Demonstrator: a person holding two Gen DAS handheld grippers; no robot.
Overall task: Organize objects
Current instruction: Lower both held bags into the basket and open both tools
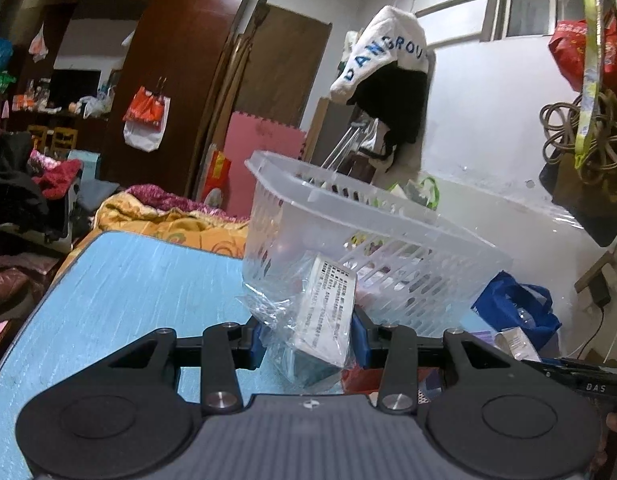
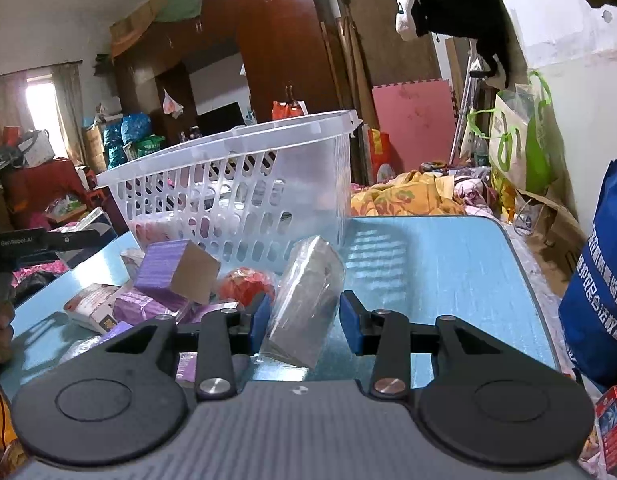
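A clear slotted plastic basket (image 1: 372, 232) stands on the blue table (image 1: 140, 288); it also shows in the right wrist view (image 2: 244, 184). My left gripper (image 1: 308, 340) has its blue pads against a clear plastic-wrapped packet with a white label (image 1: 324, 312), held just in front of the basket. My right gripper (image 2: 304, 320) is open around a plastic-wrapped grey packet (image 2: 304, 300) that leans on the table (image 2: 448, 280); the left pad touches it, the right pad stands apart.
Purple boxes (image 2: 172, 276), a red round item (image 2: 248, 284) and a white carton (image 2: 92, 304) lie in a pile left of the packet. A blue bag (image 2: 600, 300) hangs at the table's right edge. Bedding (image 1: 168, 216) lies behind the table.
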